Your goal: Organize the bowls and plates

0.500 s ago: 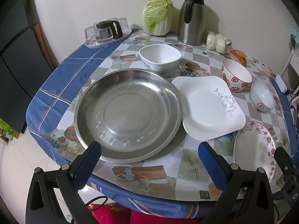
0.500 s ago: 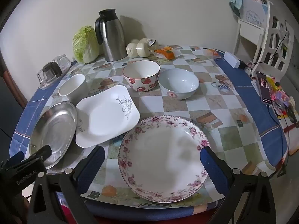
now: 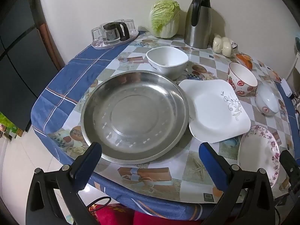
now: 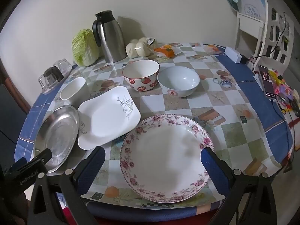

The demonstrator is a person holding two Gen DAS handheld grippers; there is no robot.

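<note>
A wide steel plate (image 3: pixel 134 116) lies near the table's front edge, and my left gripper (image 3: pixel 150 148) hovers open just before it, holding nothing. Right of it sits a square white plate (image 3: pixel 213 110) whose edge overlaps the steel rim. Behind stands a square white bowl (image 3: pixel 166 61). A strawberry-patterned bowl (image 4: pixel 141 76) and a pale blue bowl (image 4: pixel 178 83) stand side by side further back. My right gripper (image 4: pixel 152 151) is open above the near part of a round floral-rimmed plate (image 4: pixel 166 150), its fingers to either side and apart from it.
Along the wall stand a cabbage (image 3: pixel 165 20), a steel thermos jug (image 3: pixel 199 21), white buns (image 4: pixel 139 47) and a tray of glasses (image 3: pixel 113 33). A white chair (image 4: pixel 270 30), a phone (image 4: pixel 267 82) and cables crowd the right edge. The checked tablecloth (image 4: pixel 221 97) shows bare at the right.
</note>
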